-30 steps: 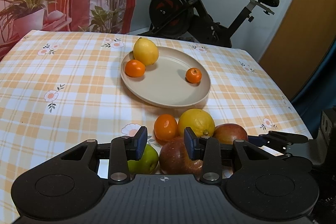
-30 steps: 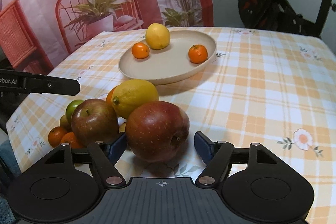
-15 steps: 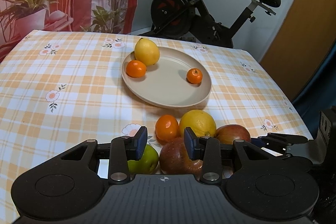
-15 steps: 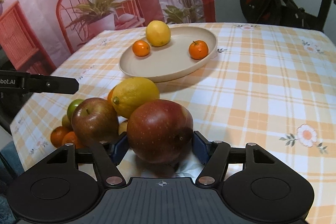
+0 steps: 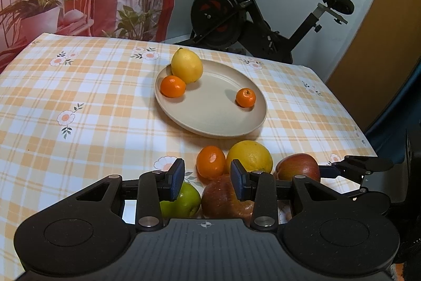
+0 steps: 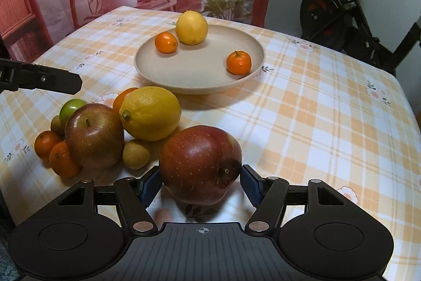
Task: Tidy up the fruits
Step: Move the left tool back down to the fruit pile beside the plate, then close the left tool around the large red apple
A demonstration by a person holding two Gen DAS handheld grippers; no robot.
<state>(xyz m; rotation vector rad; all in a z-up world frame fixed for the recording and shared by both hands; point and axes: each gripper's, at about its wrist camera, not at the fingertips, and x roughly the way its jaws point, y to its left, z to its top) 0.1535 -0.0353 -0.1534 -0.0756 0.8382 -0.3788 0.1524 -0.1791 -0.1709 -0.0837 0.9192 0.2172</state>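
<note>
Right gripper [image 6: 201, 185] jaws clamp red apple [image 6: 200, 165] across its widest part, lower centre; firm, smooth, weighty, likely slippery. Left gripper [image 5: 206, 182] jaws open, empty.

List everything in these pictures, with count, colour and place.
Plate: one, beige, mid-table.
Lemons: two, yellow; one on plate, one in pile.
Mandarins: five, orange; two on plate, three in pile.
Red apples: two; one gripped, one in pile.
Green apple: one, in pile.
Small brownish fruits: two, in pile.
Tablecloth: one, orange checks, on table.
Exercise bike: one, black, behind table.
Left gripper: open, over pile.
Right gripper: shut on red apple.
</note>
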